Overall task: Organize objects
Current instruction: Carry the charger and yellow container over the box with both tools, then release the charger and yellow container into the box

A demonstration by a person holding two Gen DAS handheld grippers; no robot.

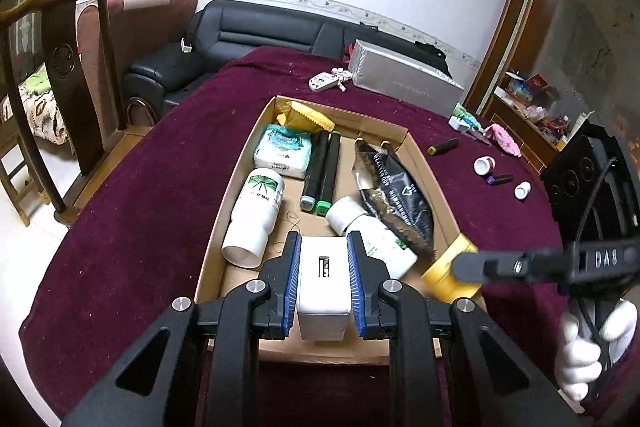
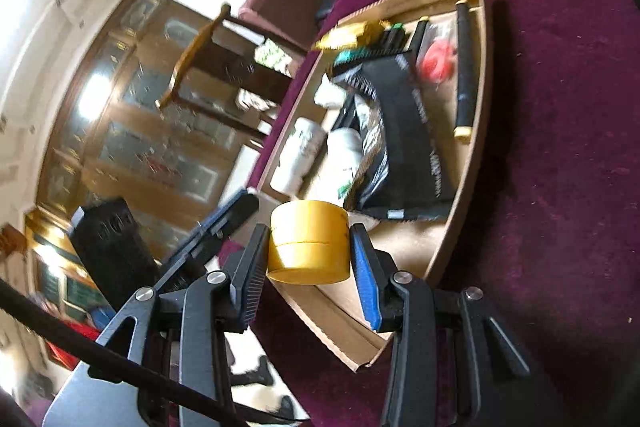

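Left gripper (image 1: 323, 281) jaws clamped white box (image 1: 322, 279), lower centre of frame, over near end of cardboard tray (image 1: 424, 163). Right gripper (image 2: 310, 247) jaws gripped yellow jar (image 2: 308, 241) at tray's near corner; both above tray, release pending.

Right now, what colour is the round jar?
Yellow jar, clearest in the right wrist view.

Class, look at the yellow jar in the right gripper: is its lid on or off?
On. The yellow jar shows a closed top with a seam around its side, held between the right gripper's pads above the box.
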